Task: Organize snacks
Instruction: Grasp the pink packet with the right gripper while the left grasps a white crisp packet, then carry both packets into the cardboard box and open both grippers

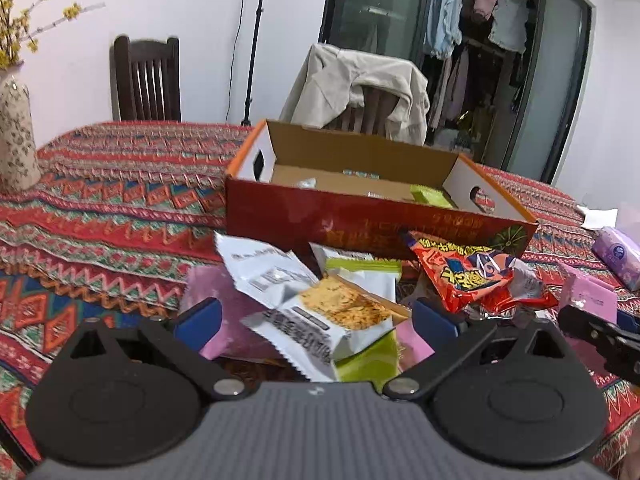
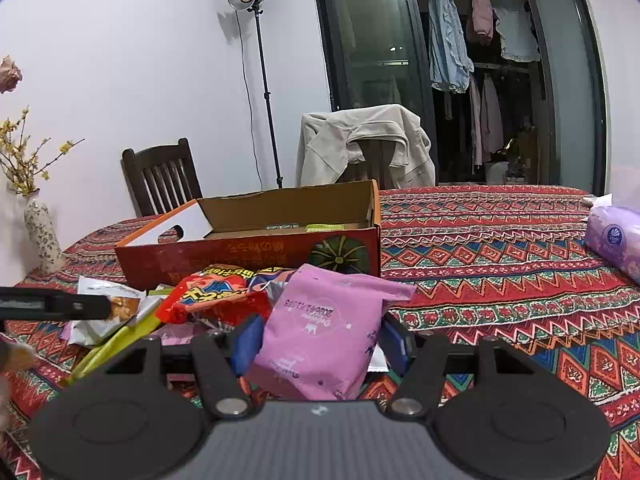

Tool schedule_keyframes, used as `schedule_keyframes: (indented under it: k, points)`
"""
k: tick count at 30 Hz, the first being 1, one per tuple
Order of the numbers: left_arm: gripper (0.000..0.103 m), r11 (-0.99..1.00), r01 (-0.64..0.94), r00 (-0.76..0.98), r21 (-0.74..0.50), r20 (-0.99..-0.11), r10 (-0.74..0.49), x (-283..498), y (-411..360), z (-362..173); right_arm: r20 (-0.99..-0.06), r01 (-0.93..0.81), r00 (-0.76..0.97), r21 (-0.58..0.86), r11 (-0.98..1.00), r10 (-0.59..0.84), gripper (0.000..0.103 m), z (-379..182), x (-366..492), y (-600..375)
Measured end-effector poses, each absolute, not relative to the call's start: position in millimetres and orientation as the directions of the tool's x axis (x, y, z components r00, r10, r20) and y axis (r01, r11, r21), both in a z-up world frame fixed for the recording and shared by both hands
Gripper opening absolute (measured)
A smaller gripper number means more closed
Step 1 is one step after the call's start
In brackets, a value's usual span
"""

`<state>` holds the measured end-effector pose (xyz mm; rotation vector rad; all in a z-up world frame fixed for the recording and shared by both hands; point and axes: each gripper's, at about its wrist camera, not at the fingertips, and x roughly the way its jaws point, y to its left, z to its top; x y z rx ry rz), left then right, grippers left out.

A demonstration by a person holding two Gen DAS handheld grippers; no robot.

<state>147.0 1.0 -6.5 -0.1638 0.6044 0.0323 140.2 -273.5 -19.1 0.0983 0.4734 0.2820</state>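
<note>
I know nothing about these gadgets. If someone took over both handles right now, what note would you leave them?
Right tool: shut on the pink snack bag.
Left tool: open, the white and green packet between its fingers, not gripped.
Red snack bag and other packets lie piled before the cardboard box.
Done: a few small packets already in the box.
Left: box the pink bag, then the pile.
</note>
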Motion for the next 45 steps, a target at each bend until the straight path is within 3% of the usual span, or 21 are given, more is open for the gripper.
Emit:
schedule_keyframes:
  k: [8,11,17,19,21,34,45]
  points:
    - [0.103,0.983,-0.113,0.818,-0.145,-0.575,0.01,156.1,0.0,-16.6,-0.439,-0.266,0.845,0.151,0.952,0.306,0.062,-21.6,138.3,-269.6]
    - [0.097,0.986,-0.106,0.825,-0.126,-0.565,0.017,154.4,-2.2,-17.5,-0.439,-0.267,0.845,0.147,0.952,0.305,0.062,-21.6,137.5,-269.7]
    - [0.055,0.992,-0.089,0.833,-0.093,-0.553,0.023,147.4,-6.0,-16.5,-0.439,-0.262,0.847,0.147,0.954,0.3,0.063,-21.9,137.9,-270.2]
    - [0.033,0.991,-0.08,0.835,-0.106,-0.549,0.008,144.6,-4.0,-15.8,-0.438,-0.26,0.848,0.147,0.954,0.299,0.063,-21.7,137.3,-270.5]
    - [0.028,0.99,-0.067,0.834,-0.126,-0.551,-0.013,142.4,-1.8,-15.8,-0.436,-0.259,0.849,0.146,0.955,0.297,0.063,-21.8,136.8,-270.4]
    - [0.024,0.997,-0.01,0.893,-0.07,-0.45,-0.023,106.1,-6.3,3.8,-0.39,-0.267,0.872,0.124,0.956,0.295,0.063,-14.8,127.0,-272.2]
    - [0.024,0.998,0.031,0.934,-0.062,-0.354,-0.051,110.7,-5.3,42.6,-0.329,-0.306,0.894,0.044,0.951,0.303,0.063,26.9,126.7,-259.1]
